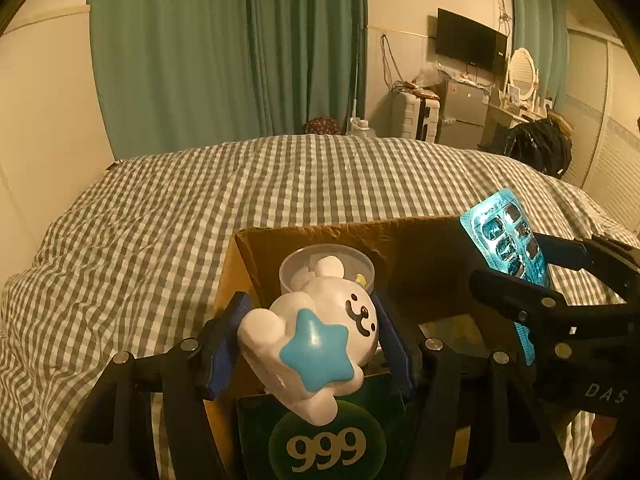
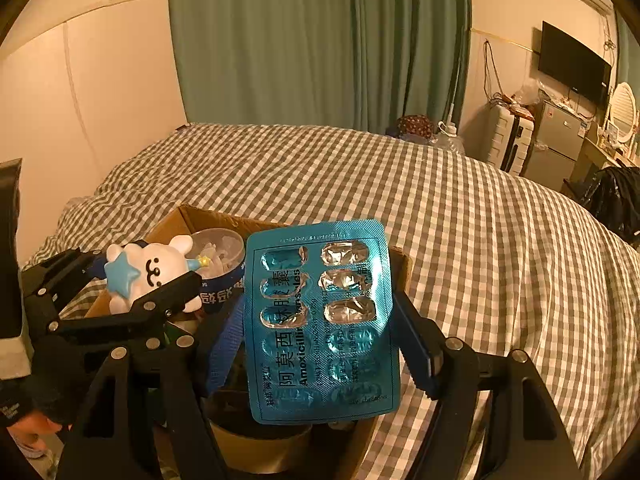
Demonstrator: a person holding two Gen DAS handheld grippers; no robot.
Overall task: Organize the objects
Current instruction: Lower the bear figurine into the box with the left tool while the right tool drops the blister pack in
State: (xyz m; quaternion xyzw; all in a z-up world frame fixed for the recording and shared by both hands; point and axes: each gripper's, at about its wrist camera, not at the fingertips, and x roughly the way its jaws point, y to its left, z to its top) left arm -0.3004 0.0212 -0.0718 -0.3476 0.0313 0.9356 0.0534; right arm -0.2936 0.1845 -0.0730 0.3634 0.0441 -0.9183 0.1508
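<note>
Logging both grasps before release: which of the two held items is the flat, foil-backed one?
The blue blister pack in the right gripper; it's a thin sheet, while the left gripper holds a rounded white figurine.

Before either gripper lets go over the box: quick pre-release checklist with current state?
1. Left gripper clamped on the bear figurine: ok, pads on both sides.
2. Right gripper clamped on the blister pack: ok, held upright.
3. Figurine over the cardboard box opening: ok.
4. Blister pack over the box: ok, its lower edge is above the interior.
5. Free spot under the figurine: not ok, the plastic cup and green 999 box sit below it.
6. Grippers clear of each other: ok, apart.
</note>
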